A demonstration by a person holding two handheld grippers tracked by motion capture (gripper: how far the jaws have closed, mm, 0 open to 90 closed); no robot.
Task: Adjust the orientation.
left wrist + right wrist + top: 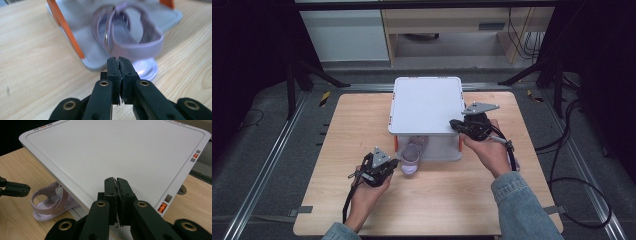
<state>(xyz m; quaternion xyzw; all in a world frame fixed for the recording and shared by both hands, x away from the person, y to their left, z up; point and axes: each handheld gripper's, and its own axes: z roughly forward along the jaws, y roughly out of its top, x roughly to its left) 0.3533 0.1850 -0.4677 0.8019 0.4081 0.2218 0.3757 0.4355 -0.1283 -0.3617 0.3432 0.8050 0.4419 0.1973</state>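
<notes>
Left gripper view: left hand-held gripper point(119, 62) jaws pressed together, nothing between, near lilac sandal point(130, 37).

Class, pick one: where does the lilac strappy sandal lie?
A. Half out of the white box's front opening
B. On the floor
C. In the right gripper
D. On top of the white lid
A: the lilac strappy sandal pokes out from under the white box's raised lid onto the wooden table.
</notes>
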